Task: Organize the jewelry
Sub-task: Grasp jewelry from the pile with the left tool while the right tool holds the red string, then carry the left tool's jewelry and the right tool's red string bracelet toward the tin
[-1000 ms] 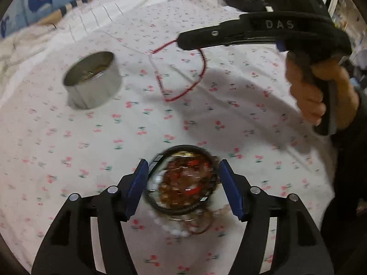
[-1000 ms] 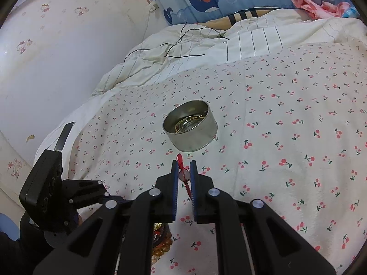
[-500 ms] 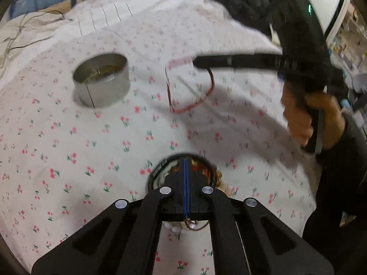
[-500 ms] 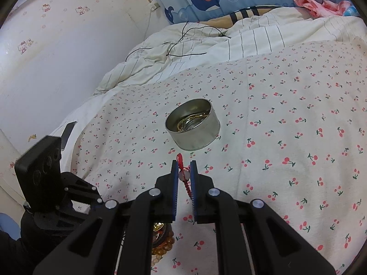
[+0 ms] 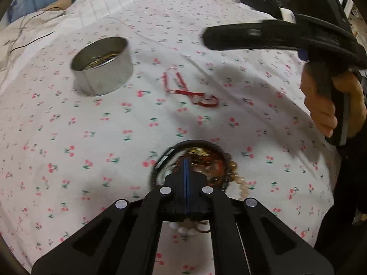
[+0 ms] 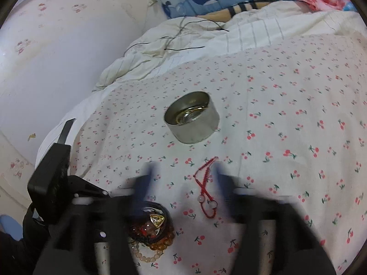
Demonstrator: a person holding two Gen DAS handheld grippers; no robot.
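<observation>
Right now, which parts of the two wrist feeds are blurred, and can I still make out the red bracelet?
Right wrist view: the right gripper smears as its jaws open; the red bracelet on the sheet between them stays sharp. Left wrist view: mildly soft, the right gripper's arm streaked, the bracelet readable.

We see a matt cotton-like bedsheet (image 6: 286, 105), white with small printed cherries, lying soft and slightly creased, and on it a tin (image 6: 191, 120) of dull brushed metal with a faint sheen on its wall and a brighter, reflective floor. The red bracelet (image 6: 205, 188) looks like braided cord, rough and matt, with a pale, glassy bead on it, while the pile of beads (image 6: 151, 231) beside it is glossy, amber and translucent, with some milky smooth ones and a shiny gold-coloured piece. Both claws, left (image 5: 186, 167) and right (image 6: 183, 178), are matt black plastic with blue pads and bright metal screw heads.
</observation>
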